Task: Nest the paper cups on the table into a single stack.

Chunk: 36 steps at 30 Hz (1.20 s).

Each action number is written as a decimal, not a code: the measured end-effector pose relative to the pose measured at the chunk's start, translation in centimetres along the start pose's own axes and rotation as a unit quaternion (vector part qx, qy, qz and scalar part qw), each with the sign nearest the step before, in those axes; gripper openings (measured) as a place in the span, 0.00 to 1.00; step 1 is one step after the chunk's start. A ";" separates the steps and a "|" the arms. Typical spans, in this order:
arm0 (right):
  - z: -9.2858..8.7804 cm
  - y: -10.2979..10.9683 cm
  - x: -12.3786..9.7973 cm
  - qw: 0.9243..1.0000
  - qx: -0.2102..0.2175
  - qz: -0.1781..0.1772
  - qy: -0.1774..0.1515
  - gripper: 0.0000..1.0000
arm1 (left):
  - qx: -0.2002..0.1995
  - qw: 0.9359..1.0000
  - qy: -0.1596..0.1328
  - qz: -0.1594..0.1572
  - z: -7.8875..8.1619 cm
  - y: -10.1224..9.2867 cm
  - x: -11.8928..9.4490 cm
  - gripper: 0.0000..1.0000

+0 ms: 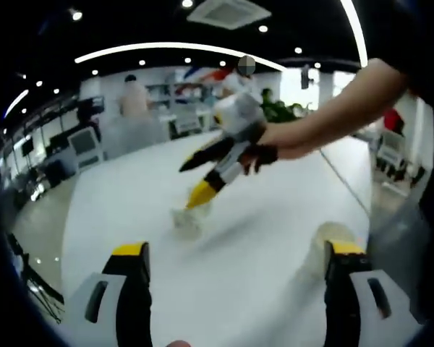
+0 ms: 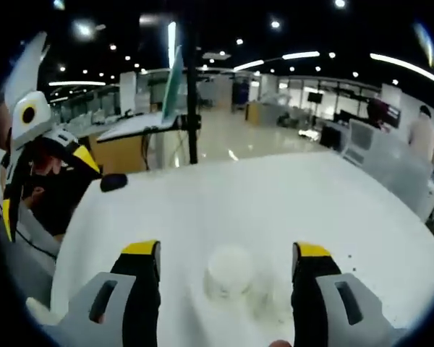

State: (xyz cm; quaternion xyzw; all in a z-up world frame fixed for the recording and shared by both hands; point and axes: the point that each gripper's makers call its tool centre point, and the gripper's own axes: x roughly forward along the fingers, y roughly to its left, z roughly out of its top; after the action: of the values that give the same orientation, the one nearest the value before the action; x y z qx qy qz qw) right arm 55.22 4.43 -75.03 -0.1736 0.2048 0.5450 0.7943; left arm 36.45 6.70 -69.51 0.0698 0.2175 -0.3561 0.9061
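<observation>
Working on the white surface [image 2: 275,195]. My right tongs [image 2: 228,262] are standing apart, nothing clamped, with an upside-down white paper cup [image 2: 228,272] sitting on the surface between the two jaws; can't tell whether either jaw is touching it.

In the left gripper view, my left tongs [image 1: 235,264] are also spread wide and gripping nothing. A second paper cup [image 1: 324,249] is lying just inside the right jaw of those tongs, blurred, so I can't tell if it's in contact. Farther out on the surface from that cup, my right tongs [image 1: 194,182] are coming in from the right with my hand [image 1: 275,148] on them, yellow tips pointing down at the first cup [image 1: 186,219], which is small and blurry there.

In the right gripper view, my left tongs [image 2: 11,210] are showing at the left edge, well apart from the cup between the right jaws.
</observation>
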 end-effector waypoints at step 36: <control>-2.2 2.1 2.3 0.998 0.020 0.012 0.054 0.37 | -0.045 0.999 0.000 0.018 -2.5 0.5 -1.9 0.99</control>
State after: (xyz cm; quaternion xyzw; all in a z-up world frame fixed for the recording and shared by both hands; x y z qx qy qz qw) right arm 53.69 5.94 -78.23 -0.1849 0.2603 0.5399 0.7788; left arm 34.70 8.96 -70.96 0.0332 0.2324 -0.3292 0.9146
